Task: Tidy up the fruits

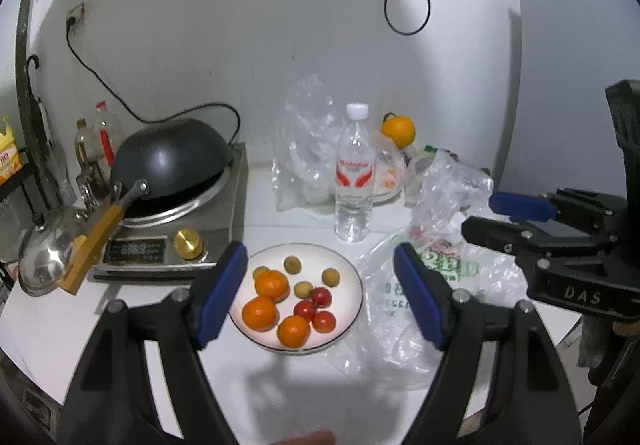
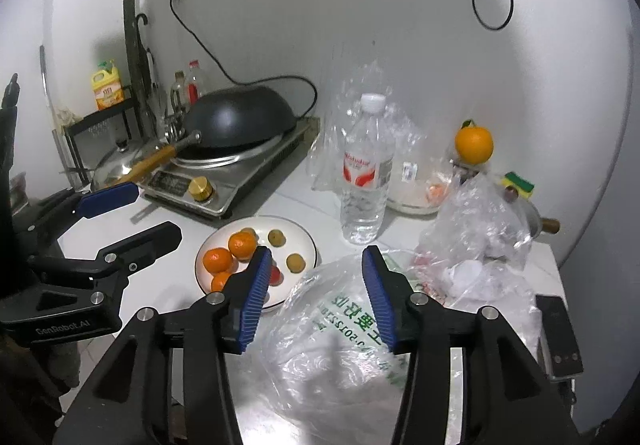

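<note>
White plate (image 1: 352,309): sitting on the white counter (image 1: 60,325), just in front of the induction cooker (image 1: 224,221). It is holding three mandarins (image 1: 271,285), three small red fruits (image 1: 306,310) and four small tan-brown round fruits (image 1: 331,277), all loose and partly touching one another.

Left hand-held gripper (image 1: 320,297): hovering above the plate's near side, blue pads standing well apart with nothing between them; released.

Right hand-held gripper (image 2: 316,297): hanging over a crumpled clear plastic bag with green print (image 2: 340,333), jaws parted, pads touching neither bag nor fruit; released. In the left wrist view it is showing at the right edge (image 1: 496,219).

Plastic bags: the printed bag is lying just right of the plate, its edge touching the plate rim. A second crumpled clear bag (image 2: 480,229) is sitting behind it, to the right. A third clear bag (image 1: 304,149) is standing behind the water bottle.

Water bottle (image 1: 354,173): standing upright behind the plate, white cap on, red label.

Large orange (image 2: 474,145): resting high at the back right, near the wall, well apart from the plate.

Black wok (image 1: 172,161): lying upside down on the cooker, wooden handle pointing forward-left.

Steel pot lid (image 1: 44,257): sitting left of the cooker.

Back left: oil bottles (image 1: 102,137) and a yellow container (image 2: 106,85) on a rack.
</note>
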